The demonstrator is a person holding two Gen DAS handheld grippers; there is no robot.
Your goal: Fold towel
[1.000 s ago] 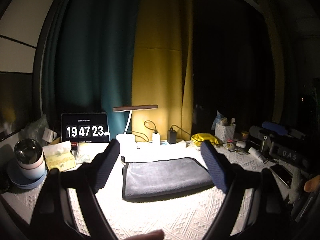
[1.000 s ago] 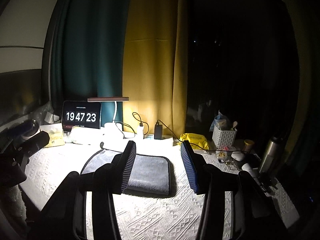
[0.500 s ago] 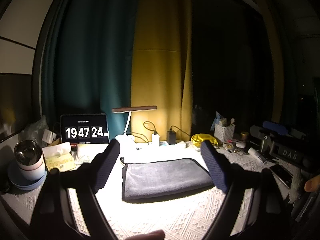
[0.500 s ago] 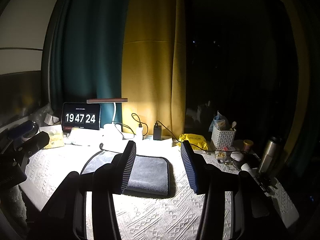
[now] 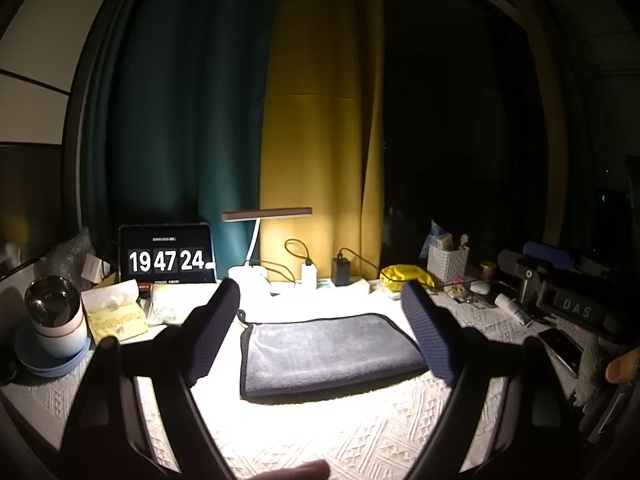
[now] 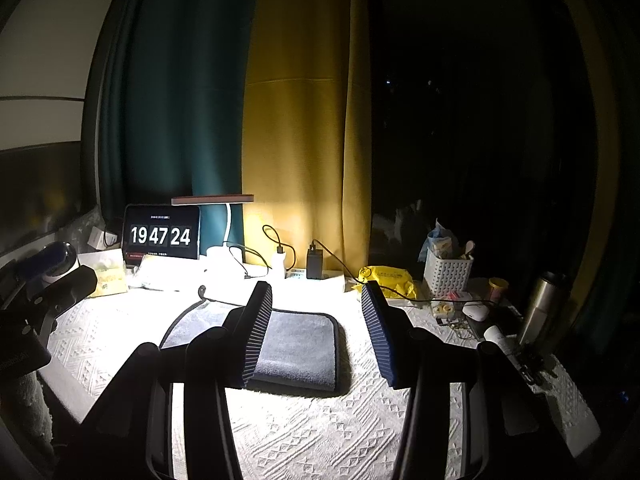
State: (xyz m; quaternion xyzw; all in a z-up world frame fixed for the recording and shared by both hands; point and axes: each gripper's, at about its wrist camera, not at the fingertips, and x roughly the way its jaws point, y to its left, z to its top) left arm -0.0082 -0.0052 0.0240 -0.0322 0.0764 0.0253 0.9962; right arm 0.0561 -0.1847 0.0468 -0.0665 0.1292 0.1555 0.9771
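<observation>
A grey towel (image 5: 328, 350) with a dark border lies folded flat on the white patterned tablecloth (image 5: 320, 432), under the lamp light. It also shows in the right wrist view (image 6: 298, 350). My left gripper (image 5: 322, 300) is open and empty, held above and in front of the towel. My right gripper (image 6: 316, 296) is open and empty, held above the towel's right half. The left gripper's body (image 6: 44, 296) shows at the left edge of the right wrist view.
A clock tablet (image 5: 166, 256), a desk lamp (image 5: 266, 216) and chargers (image 5: 342, 272) stand at the back. A mug (image 5: 54, 316) and tissue pack (image 5: 114, 312) are at the left. A white basket (image 6: 448, 272), yellow bag (image 6: 386, 278) and steel flask (image 6: 542, 308) are at the right.
The clock has ticked from 19 47 23 to 19 47 24. Both grippers stay open and almost still; the towel has not moved.
</observation>
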